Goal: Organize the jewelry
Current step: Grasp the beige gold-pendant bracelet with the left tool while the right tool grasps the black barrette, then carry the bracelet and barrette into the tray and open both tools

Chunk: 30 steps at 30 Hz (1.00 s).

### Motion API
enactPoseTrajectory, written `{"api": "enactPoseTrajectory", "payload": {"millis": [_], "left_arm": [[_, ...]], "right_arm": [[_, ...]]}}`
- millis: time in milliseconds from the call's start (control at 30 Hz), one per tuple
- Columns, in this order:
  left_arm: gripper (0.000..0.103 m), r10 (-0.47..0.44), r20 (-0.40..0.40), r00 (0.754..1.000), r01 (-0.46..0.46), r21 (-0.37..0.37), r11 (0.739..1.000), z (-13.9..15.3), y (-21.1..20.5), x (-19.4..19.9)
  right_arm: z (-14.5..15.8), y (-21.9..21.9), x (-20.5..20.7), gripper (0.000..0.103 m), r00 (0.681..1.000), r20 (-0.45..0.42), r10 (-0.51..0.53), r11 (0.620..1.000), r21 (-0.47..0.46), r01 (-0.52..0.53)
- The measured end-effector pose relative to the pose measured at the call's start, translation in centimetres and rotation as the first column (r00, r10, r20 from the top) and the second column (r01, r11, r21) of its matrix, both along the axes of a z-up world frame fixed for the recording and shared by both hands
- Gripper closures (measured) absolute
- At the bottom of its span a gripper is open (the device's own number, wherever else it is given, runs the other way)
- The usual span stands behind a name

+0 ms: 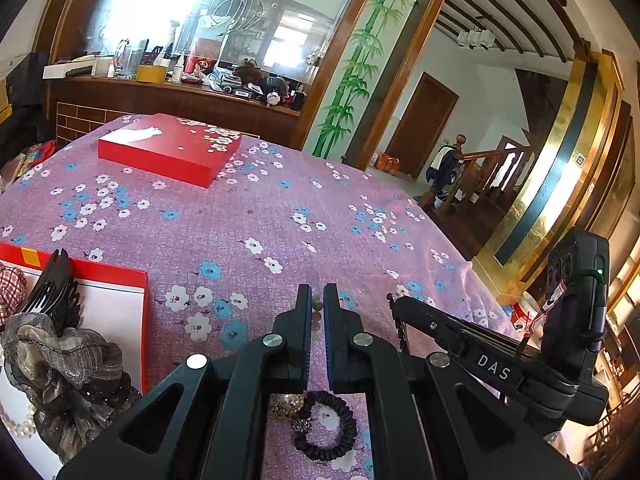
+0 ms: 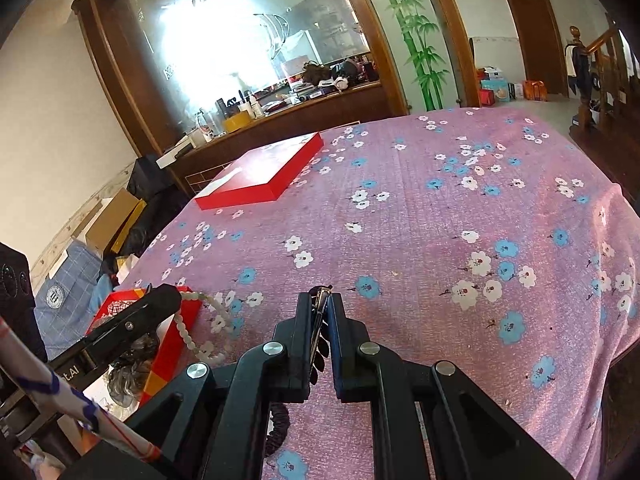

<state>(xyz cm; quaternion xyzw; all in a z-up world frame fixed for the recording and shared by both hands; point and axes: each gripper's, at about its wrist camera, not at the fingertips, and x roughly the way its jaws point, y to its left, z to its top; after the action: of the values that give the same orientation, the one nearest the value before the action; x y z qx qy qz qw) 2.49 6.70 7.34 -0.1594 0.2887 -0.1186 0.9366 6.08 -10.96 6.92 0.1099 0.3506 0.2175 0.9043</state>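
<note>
Both tongs are clenched on something. The left gripper (image 1: 318, 308) pinches a strand of pale beads (image 2: 208, 304): between its jaws only a couple of beads show, but the right wrist view shows the whitish string looping down from its tip. The right gripper (image 2: 320, 308) is shut on a slim metal hair clip (image 2: 321, 300) with dark leaf-like trim hanging below the jaws.

Directly under the left gripper, on the flowered purple cloth (image 1: 260, 208), lie a black scrunchie (image 1: 326, 426) and, touching it, a gold-and-pearl piece (image 1: 285, 404). Those two are not yet put away, I would say. Just to the left of the left gripper sits the open red tray (image 1: 146, 320) with its white lining; in it I see a grey ruffled hair bow (image 1: 64, 364), a black comb clip (image 1: 56, 284) and a pearl strand (image 1: 18, 428) at the near edge. So some sorting looks done, and at least four pieces, the two held and the two on the cloth, are left.

Farther off, beyond both tongs, the red lid (image 1: 170, 152) lies flat on the cloth, well apart from the tray, so closing up is still ahead.

Much is hard to read. The tray is cut off at the frame edge, so I cannot count its contents. The gripper bodies hide the cloth nearest the person, and the bead strand's full length is not visible in either view. Whether the clip's trim is beads or fabric, I cannot tell.
</note>
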Motion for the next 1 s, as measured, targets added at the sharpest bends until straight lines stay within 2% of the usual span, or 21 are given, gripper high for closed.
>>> {"api": "enactPoseTrajectory", "payload": {"millis": [1000], "left_arm": [[0.098, 0.002, 0.003, 1.0, -0.002, 0.002, 1.0, -0.02, 0.21, 0.03]], "right_arm": [[0.51, 0.74, -0.73, 0.094, 0.999, 0.029, 0.036, 0.999, -0.01, -0.036]]}}
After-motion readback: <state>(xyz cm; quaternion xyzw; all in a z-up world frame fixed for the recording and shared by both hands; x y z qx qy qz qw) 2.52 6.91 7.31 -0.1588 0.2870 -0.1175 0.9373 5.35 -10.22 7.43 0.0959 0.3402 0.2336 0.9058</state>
